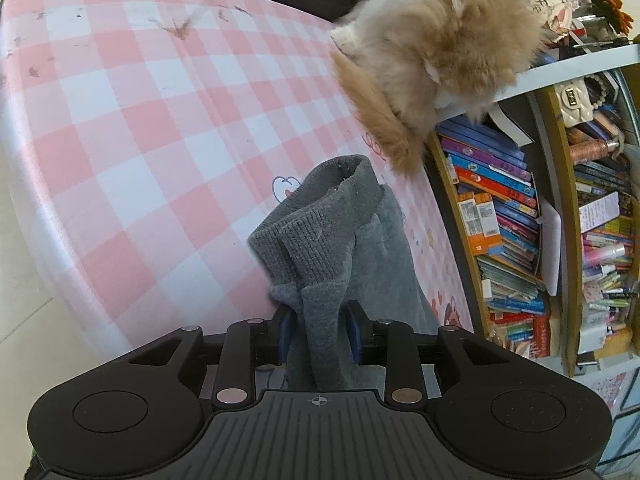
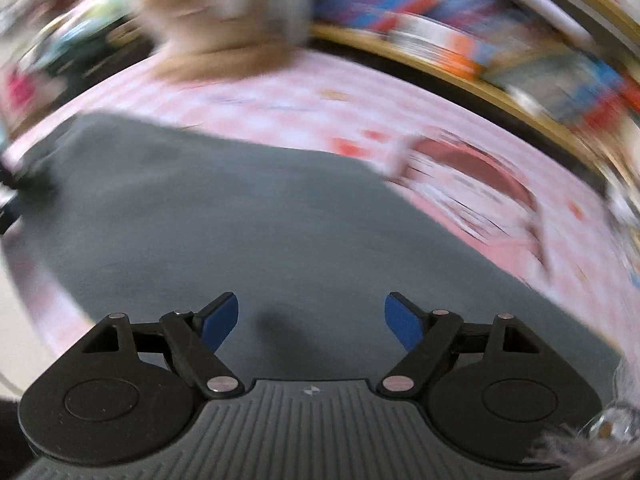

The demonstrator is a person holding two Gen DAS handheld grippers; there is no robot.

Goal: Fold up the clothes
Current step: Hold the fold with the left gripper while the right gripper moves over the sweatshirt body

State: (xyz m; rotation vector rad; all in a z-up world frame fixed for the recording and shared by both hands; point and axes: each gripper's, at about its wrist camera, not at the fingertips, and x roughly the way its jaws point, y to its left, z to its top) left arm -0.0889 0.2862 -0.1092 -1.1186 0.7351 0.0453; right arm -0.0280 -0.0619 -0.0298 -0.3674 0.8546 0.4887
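A grey knitted garment [image 1: 320,236] rises in a bunch from between the blue pads of my left gripper [image 1: 320,326], its ribbed cuff standing up over the pink checked tablecloth [image 1: 140,120]. The pads press on the fabric from both sides. In the blurred right wrist view the same grey garment [image 2: 240,208] lies spread flat across the tablecloth [image 2: 320,96]. My right gripper [image 2: 312,320] hangs over it with its jaws wide apart and nothing between them.
A fluffy tan animal [image 1: 440,40] sits at the table's far right edge, its tail hanging onto the cloth; it shows as a blur [image 2: 208,20] in the right wrist view. A packed bookshelf [image 1: 508,220] stands right beside the table. Pale floor lies to the left.
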